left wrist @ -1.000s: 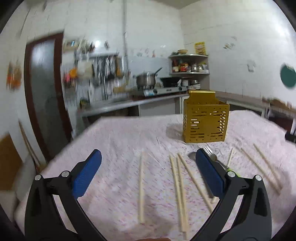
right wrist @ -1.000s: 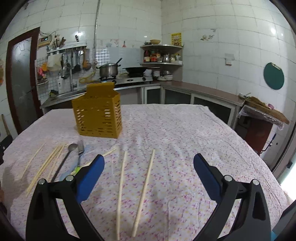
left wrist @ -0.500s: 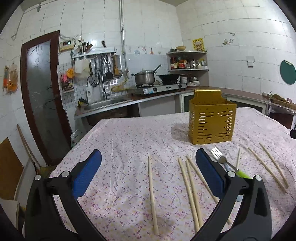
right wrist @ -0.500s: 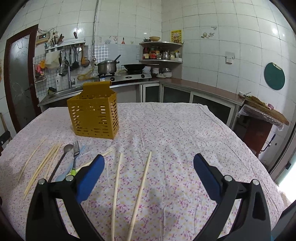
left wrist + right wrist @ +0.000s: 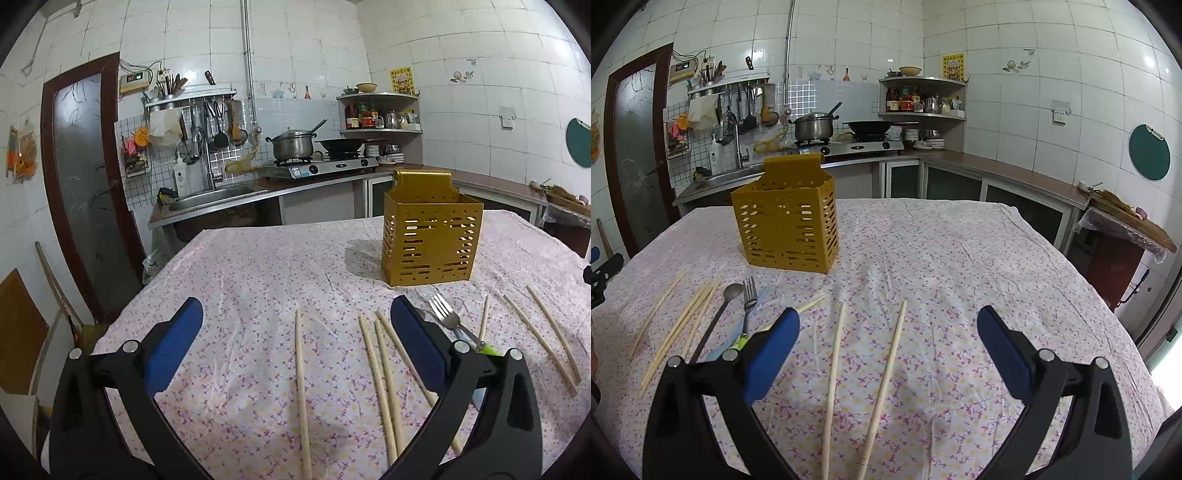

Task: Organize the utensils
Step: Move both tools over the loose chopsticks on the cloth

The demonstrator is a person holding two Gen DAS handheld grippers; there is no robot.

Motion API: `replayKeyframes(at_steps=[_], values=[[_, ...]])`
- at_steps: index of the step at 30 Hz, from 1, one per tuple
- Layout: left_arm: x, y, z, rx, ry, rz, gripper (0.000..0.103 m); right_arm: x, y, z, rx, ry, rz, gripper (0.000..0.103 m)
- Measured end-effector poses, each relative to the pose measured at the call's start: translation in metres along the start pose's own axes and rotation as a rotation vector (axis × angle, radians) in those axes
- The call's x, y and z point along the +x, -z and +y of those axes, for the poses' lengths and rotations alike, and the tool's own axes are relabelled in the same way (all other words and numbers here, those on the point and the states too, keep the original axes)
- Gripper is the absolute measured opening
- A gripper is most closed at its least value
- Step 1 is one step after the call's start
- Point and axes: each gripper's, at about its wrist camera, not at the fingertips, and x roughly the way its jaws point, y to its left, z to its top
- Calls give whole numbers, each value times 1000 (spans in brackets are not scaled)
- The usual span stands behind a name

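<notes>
Utensils loose on tabletop, none held. Left hand-held gripper spread wide, blue pads apart, nothing between, hovering over floral cloth. Single chopstick lying between the jaws, running away from camera. Three-chopstick cluster just beside right pad, partly overlapping. Fork with green handle past right finger, tines toward gold caddy; spoon probably under it, mostly hidden in this view. Three more chopsticks farther right, fanned out.

Right hand-held gripper likewise wide open, clamping nothing. Two long chopsticks between the jaws, near parallel, tips pointing forward. Short chopstick piece just past left pad. Fork and spoon side by side left of left finger, heads toward caddy. Chopstick group farther left, one stray apart from others.

Caddy upright, perforated, standing on tabletop well beyond utensils. Kitchen behind: stove with pot, sink, corner shelf.
</notes>
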Motion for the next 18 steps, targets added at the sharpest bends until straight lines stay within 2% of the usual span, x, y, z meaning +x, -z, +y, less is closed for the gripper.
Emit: replayKeyframes(at_steps=[18], values=[[9,2,-3,-18,18,47,98,9,1,-6,34,12,48,95]])
